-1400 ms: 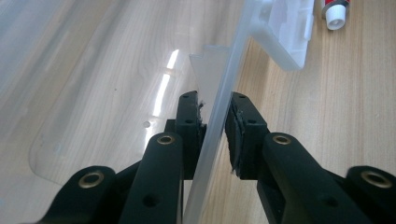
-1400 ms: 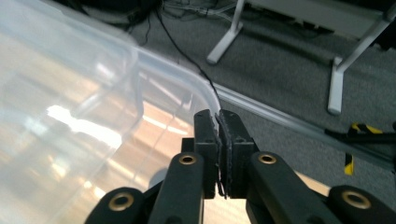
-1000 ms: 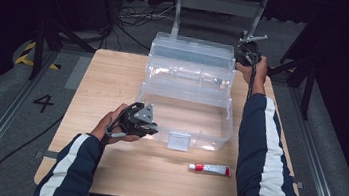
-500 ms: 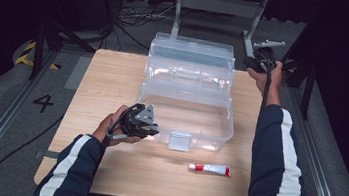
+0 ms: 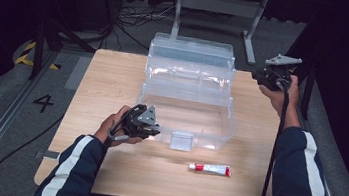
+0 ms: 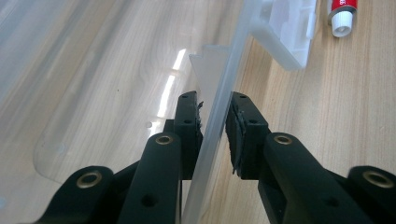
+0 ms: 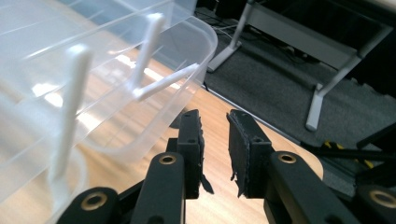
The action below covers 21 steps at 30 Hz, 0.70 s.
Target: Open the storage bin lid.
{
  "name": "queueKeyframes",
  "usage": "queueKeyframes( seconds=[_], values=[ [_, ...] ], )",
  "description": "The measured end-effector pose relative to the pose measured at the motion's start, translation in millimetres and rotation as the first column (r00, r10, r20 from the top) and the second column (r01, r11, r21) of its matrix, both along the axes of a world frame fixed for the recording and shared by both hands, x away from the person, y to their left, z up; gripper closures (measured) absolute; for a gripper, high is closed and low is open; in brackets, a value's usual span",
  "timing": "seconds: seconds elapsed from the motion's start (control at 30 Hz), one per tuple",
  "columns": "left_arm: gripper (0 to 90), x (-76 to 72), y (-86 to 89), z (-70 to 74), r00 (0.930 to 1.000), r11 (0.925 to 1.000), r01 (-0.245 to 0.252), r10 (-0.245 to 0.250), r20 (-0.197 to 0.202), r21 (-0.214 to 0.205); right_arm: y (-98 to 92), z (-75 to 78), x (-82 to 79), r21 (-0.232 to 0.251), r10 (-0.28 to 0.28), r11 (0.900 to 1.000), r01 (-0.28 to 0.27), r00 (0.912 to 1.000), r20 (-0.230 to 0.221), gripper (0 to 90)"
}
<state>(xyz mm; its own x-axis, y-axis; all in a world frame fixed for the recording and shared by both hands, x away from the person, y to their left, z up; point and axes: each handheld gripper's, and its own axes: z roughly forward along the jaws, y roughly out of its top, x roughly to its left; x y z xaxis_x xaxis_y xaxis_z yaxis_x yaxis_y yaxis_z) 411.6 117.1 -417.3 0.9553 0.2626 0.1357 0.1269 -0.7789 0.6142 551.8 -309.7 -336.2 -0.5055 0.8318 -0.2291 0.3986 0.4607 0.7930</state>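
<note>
From the high view I have my left gripper (image 5: 151, 128) at about seven o'clock on the table (image 5: 114, 78), held in the left hand (image 5: 117, 130) against the near left corner of the clear plastic box (image 5: 186, 110); in the left gripper view the jaws straddle the box's thin front wall (image 6: 211, 126), one pad inside and one outside, with the wall between them; the inner pad sits against it, the outer one shows a sliver of gap, so I cannot tell if the hold is firm. The box sits at the table's centre, its lid (image 5: 190, 59) tipped back toward twelve o'clock; a white latch (image 5: 181, 140) hangs on the front wall at six o'clock. Just beyond that, at five o'clock, a small red-and-white tube (image 5: 209, 169) lies flat on the wood, apart from the box. At two o'clock my right gripper (image 5: 258, 77) hangs over the table's right edge, clear of the lid; its jaws have just been opening and now stand slightly apart with nothing between them, the lid's rounded corner (image 7: 187, 51) lying up and to their left.
</note>
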Motion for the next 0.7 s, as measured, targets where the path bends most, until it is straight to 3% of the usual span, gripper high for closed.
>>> queueKeyframes(
  seconds=[0.27,0.7],
  values=[
    [75.4,-0.3,-0.5,0.2,0.9999,0.9999,0.006,-0.006,0.008,0.012,1.9,-4.2,-34.8,-0.002,0.070,0.9976,-0.070,0.9973,0.024,74.3],
    [74.9,-0.7,-0.7,0.2,0.9999,0.9999,0.002,-0.003,0.013,0.013,3.5,-7.3,-85.1,0.041,0.189,0.9808,-0.191,0.9810,0.044,73.7]
  ],
)
